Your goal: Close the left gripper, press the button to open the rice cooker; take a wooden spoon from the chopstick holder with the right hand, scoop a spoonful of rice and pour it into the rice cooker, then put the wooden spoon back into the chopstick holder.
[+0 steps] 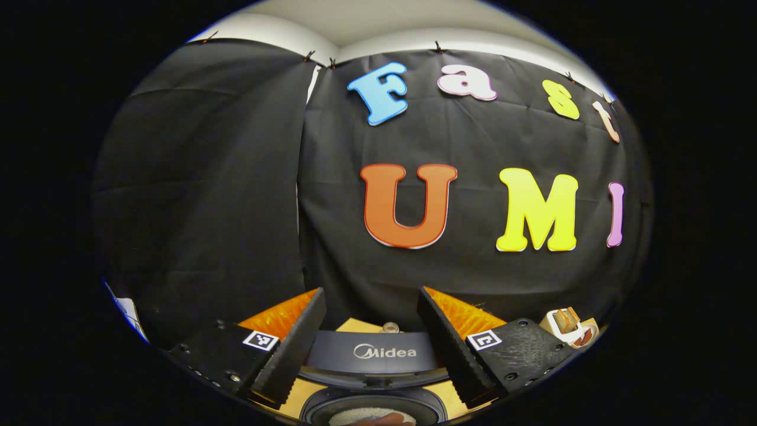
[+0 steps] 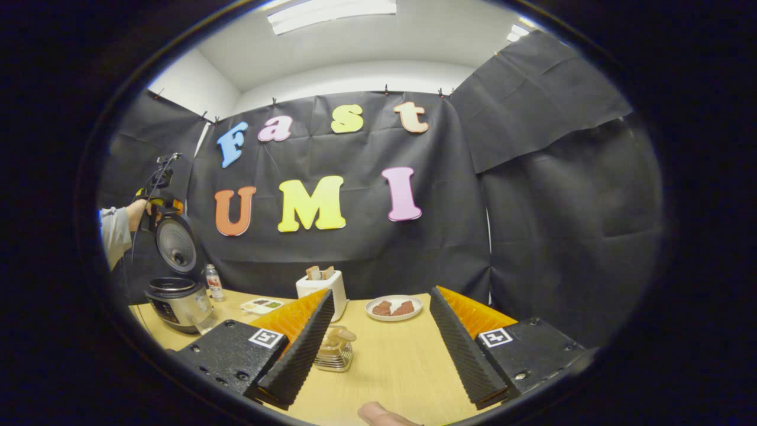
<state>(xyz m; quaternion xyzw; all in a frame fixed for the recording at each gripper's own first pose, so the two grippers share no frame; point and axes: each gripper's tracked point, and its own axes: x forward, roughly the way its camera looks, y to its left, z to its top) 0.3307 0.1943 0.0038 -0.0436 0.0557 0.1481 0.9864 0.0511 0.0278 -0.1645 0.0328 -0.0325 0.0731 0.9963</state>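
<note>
Right gripper (image 2: 378,349): jaws wide apart, holding nothing, above table (image 2: 402,361). Left gripper (image 1: 369,346): jaws apart, empty, over cooker (image 1: 372,378). Cooker (image 2: 174,284): lid up, far left of right gripper. Holder (image 2: 334,349) with spoon: just beside right gripper's left finger. Toaster (image 2: 322,287) and plate (image 2: 394,307): behind holder.

I see colours only — rice cooker (image 2: 177,296): silver body, black rim, lid raised with a grey ribbed inner plate; in the left gripper view its lid (image 1: 371,352) reads dark blue-grey with white lettering. Table (image 2: 396,355) is pale wood grain. Toaster (image 2: 322,290) white, brown slices on top. Plate (image 2: 394,307) white, reddish-brown pieces on it. Clear glass jar (image 2: 335,349). Sleeve (image 2: 115,234) grey — small bottle (image 2: 213,283) has a red band.
</note>
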